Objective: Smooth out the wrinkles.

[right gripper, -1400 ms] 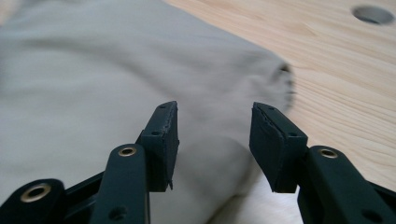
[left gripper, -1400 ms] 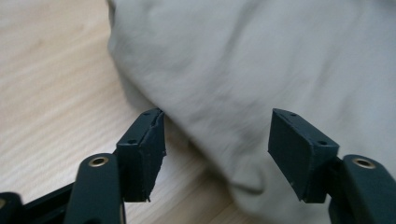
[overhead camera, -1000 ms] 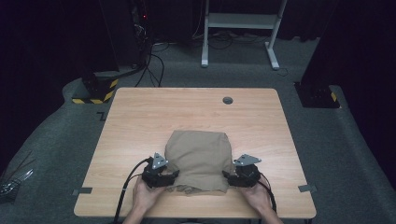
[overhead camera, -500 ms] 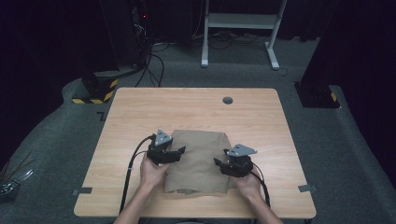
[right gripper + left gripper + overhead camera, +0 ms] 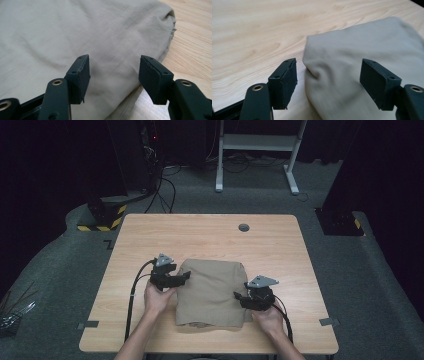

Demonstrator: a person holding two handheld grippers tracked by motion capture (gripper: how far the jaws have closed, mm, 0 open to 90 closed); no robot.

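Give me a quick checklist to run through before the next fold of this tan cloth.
1. Left claw open, nothing pinched: ok.
2. Right claw open, nothing pinched: ok.
3. Tan cloth lies wholly on the table: ok.
4. Cloth lies flat: not ok, its left corner is puckered in the left gripper view.
5. Near edge aligned: not ok, lower layers peek out at the front.
6. Bare table beyond the cloth, apart from the small round cap: ok.
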